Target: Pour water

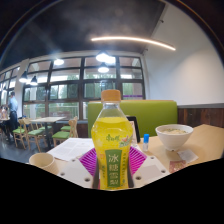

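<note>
A plastic bottle [112, 138] with an orange cap and a yellow-green label stands upright between my fingers, filling the middle of the gripper view. My gripper [112, 163] is shut on the bottle, both purple pads [89, 160] pressing on its lower sides. Beyond my right finger a white bowl [174, 136] rests on the table. A pale paper cup [42, 161] stands just beyond my left finger. The bottle's base is hidden below the fingers.
A white paper sheet [72, 148] lies on the table [205, 145] behind the cup. A small blue-capped object [146, 141] stands beside the bowl. A green bench back [150, 114] runs behind the table, with chairs and large windows further off.
</note>
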